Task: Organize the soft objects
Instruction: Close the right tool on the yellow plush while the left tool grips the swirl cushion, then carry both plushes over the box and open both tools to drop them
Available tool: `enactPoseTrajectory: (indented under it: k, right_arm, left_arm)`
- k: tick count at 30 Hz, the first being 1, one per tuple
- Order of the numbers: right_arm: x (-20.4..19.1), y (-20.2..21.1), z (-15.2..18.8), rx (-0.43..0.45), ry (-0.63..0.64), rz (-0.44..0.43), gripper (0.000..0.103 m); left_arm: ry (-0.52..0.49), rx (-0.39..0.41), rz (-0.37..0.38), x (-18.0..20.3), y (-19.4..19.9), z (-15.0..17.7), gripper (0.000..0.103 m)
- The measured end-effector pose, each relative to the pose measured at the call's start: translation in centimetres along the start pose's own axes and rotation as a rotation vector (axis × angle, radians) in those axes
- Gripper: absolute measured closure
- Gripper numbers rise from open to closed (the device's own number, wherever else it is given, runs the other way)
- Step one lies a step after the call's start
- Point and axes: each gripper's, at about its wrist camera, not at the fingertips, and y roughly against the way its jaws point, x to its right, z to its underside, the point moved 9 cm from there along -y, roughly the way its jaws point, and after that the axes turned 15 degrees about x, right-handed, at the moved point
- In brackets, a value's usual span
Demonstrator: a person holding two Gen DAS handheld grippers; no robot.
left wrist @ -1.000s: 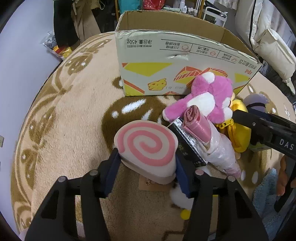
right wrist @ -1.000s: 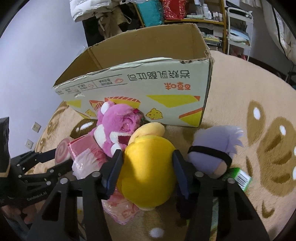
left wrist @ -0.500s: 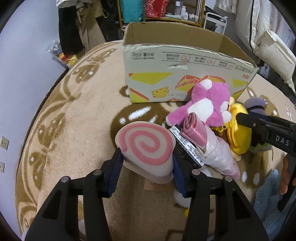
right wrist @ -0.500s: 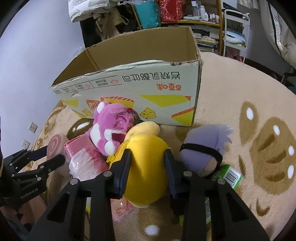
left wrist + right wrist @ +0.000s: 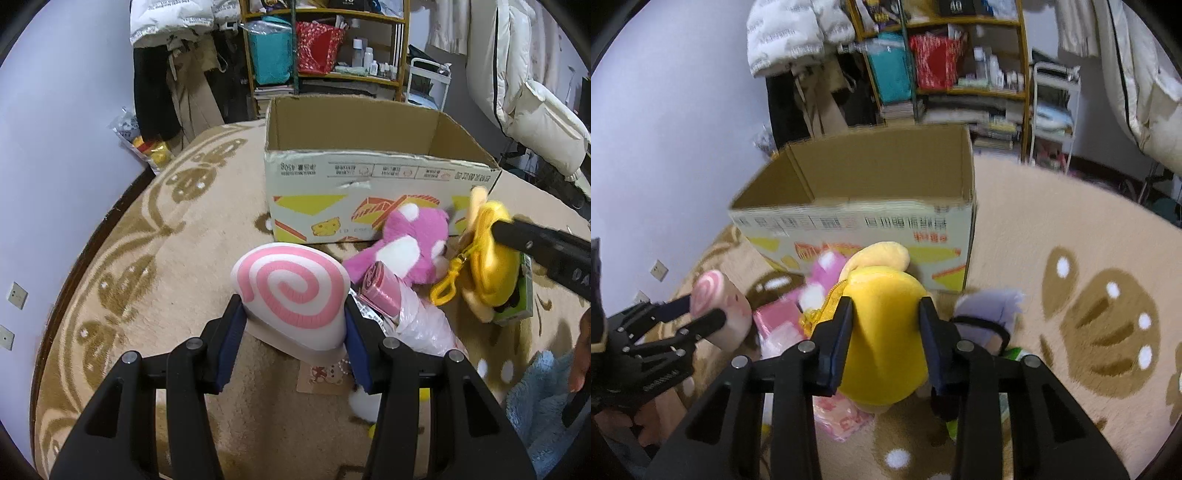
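A white cushion (image 5: pixel 291 288) with a pink spiral sits near a magenta-and-white plush bear (image 5: pixel 406 251) and a bright yellow plush (image 5: pixel 882 332) with a yellow clip. Behind them, a brown cardboard box (image 5: pixel 351 184) shows a pale printed front with yellow and orange-red shapes. The tan rug (image 5: pixel 166 258) carries darker brown motifs dotted white. At right, a lavender plush (image 5: pixel 990 314) wears a black band; a light blue fleece (image 5: pixel 535 398) lies near.

From each wrist we look down along the fingers, close in, both facing the cardboard box (image 5: pixel 369 177) (image 5: pixel 857 206).
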Motion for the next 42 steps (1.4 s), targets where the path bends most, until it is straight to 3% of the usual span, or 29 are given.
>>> enactPoseTrajectory:
  k: [14, 28, 36, 42]
  right_arm:
    - [0.0, 4.7, -6.2, 0.207, 0.002, 0.032, 0.066]
    - [-0.2, 2.8, -13.7, 0.320, 0.067, 0.032, 0.066]
    - [-0.7, 0.4, -16.5, 0.342, 0.083, 0.015, 0.065]
    - [-0.4, -1.3, -16.3, 0.317, 0.090, 0.015, 0.065]
  left_arm:
    - [-0.038, 0.171, -0.046, -0.2, 3.5, -4.2, 0.053]
    - [-0.045, 0.334, -0.058, 0.7, 4.2, -13.9, 0.053]
    - [-0.053, 0.358, -0.058, 1.6, 1.8, -17.4, 0.053]
    - [-0.068, 0.310, -0.053, 2.3, -1.3, -16.6, 0.052]
